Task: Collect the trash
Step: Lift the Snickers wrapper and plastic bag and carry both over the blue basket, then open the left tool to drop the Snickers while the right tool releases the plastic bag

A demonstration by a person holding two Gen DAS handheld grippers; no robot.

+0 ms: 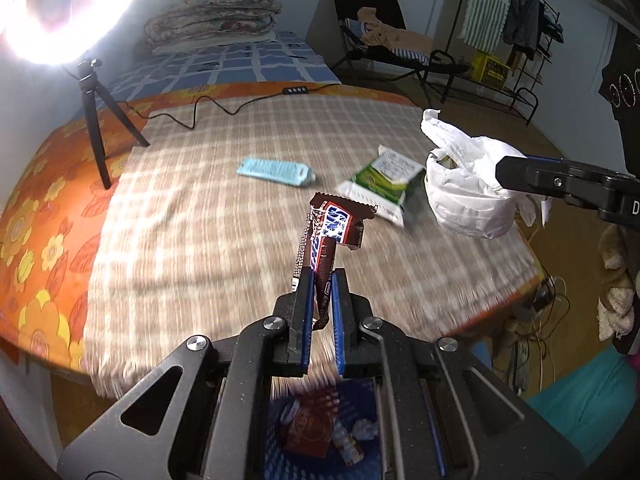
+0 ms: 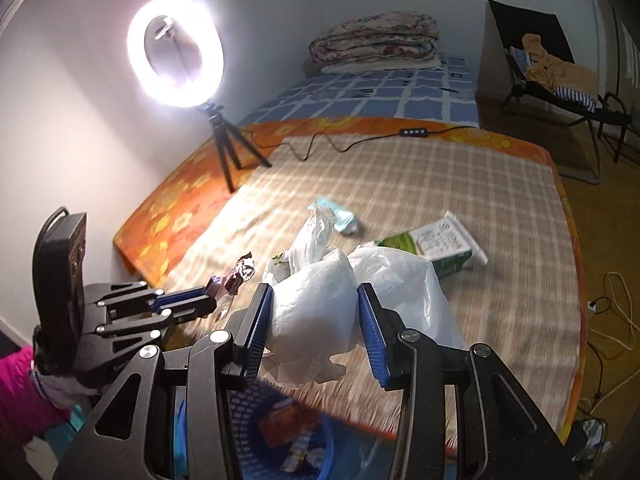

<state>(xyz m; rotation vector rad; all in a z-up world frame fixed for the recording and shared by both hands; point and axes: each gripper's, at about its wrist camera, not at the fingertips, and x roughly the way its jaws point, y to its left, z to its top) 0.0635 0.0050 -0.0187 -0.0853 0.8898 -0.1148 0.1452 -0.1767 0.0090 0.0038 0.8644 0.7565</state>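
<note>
My left gripper (image 1: 322, 280) is shut on a brown Snickers wrapper (image 1: 326, 236) and holds it upright above the table's near edge. It also shows in the right wrist view (image 2: 208, 300) with the wrapper (image 2: 240, 274). My right gripper (image 2: 312, 308) is shut on a white plastic bag (image 2: 316, 312) of trash, lifted over the edge; the bag shows in the left wrist view (image 1: 468, 192). A blue basket (image 1: 324, 432) with wrappers inside sits below both grippers, also seen in the right wrist view (image 2: 288, 440). A green-white packet (image 1: 384, 182) and a light-blue packet (image 1: 274, 170) lie on the checked cloth.
A ring light on a black tripod (image 2: 228, 152) stands at the table's far left, its cable (image 1: 224, 108) running across the back. A bed with folded quilts (image 1: 212, 16) lies beyond. A black chair (image 1: 384, 40) and a clothes rack (image 1: 516, 32) stand at right.
</note>
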